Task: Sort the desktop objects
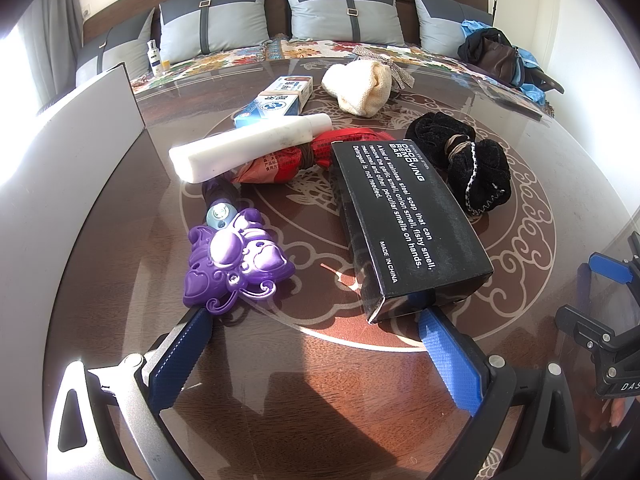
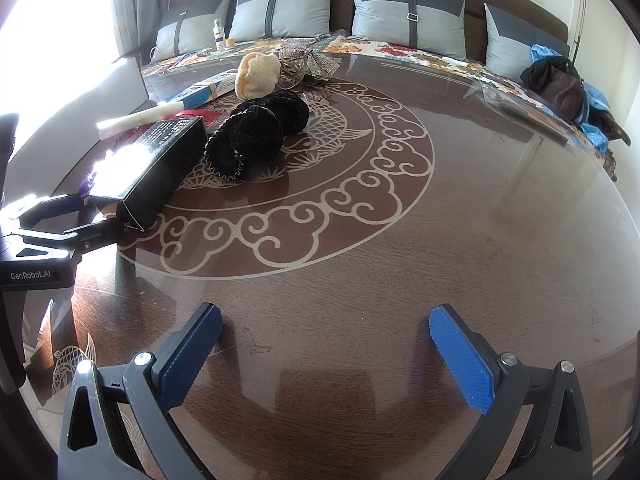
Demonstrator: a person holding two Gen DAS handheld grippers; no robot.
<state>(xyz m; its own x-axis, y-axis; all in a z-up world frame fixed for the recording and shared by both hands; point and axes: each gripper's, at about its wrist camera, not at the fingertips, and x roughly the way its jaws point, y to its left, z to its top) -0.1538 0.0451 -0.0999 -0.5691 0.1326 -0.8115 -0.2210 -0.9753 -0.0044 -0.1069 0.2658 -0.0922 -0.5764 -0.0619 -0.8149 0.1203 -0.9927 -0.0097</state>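
Note:
In the left wrist view, a black soap box (image 1: 404,224), a purple toy (image 1: 236,264), a white tube (image 1: 248,146), a red packet (image 1: 316,154), a blue toothpaste box (image 1: 276,100), a cream cloth (image 1: 360,84) and a black scrunchie (image 1: 464,160) lie on the round table. My left gripper (image 1: 316,320) is open, its fingertips just short of the purple toy and the black box. My right gripper (image 2: 324,316) is open and empty over bare table; the black box (image 2: 156,160) and the scrunchie (image 2: 256,136) lie far to its left.
A white box wall (image 1: 92,128) stands at the table's left edge. A glittery bow (image 2: 304,60) lies by the cream cloth (image 2: 256,72). A sofa with grey cushions (image 1: 344,8) runs behind the table, with a dark bag (image 2: 560,84) on it.

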